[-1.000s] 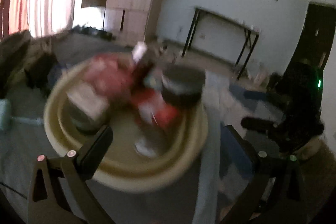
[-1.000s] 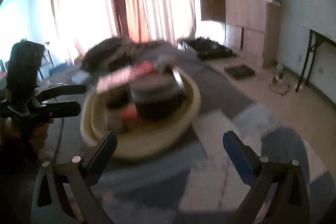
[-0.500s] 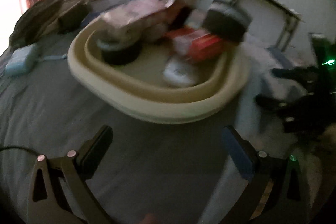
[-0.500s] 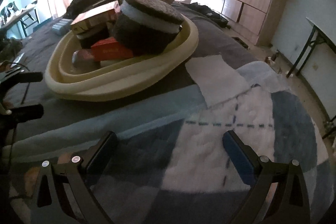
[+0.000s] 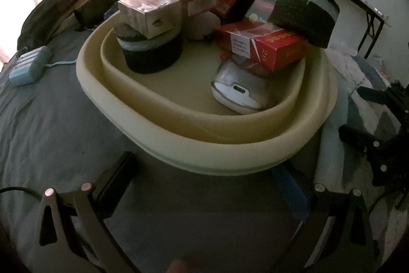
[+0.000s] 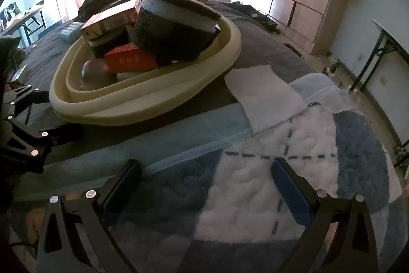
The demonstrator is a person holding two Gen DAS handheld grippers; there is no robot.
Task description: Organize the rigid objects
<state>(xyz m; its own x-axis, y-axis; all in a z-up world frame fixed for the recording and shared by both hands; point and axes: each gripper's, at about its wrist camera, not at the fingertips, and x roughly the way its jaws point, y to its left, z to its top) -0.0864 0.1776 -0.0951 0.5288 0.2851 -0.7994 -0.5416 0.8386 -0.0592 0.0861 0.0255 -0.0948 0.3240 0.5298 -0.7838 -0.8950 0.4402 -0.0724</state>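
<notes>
From the left wrist camera, the left tool (image 5: 204, 186) is hovering low over the grey bedspread (image 5: 51, 124) with its two fingers spread wide and nothing between them. Directly ahead of it, the cream basin (image 5: 204, 152) is sitting on the bed, its near rim lying just beyond the fingertips and filling the gap between them. Inside, a white mouse-shaped device (image 5: 237, 91) is lying nearest the tool, toward the right. A red carton (image 5: 263, 45) is resting partly on top of that device. A dark round sponge puck (image 5: 304, 12) is leaning on the far right rim, tilted. On the left of the basin, a second dark round puck (image 5: 150, 53) is standing upright, with a long pinkish box (image 5: 163, 7) lying across its top. A small blue-grey gadget (image 5: 29, 65) is lying on the bed to the left, well apart from the basin. The right tool (image 5: 378, 134) is showing at the right edge.

From the right wrist camera, the right tool (image 6: 205, 186) is hanging over a blue and white fleecy blanket (image 6: 255, 183), fingers wide apart and empty. The basin (image 6: 143, 104) is sitting ahead and to the left, well clear of the fingertips. A white cloth (image 6: 263, 94) is lying just beside its right rim. The left tool (image 6: 38, 119) is appearing at the left edge, close to the basin's rim.
</notes>
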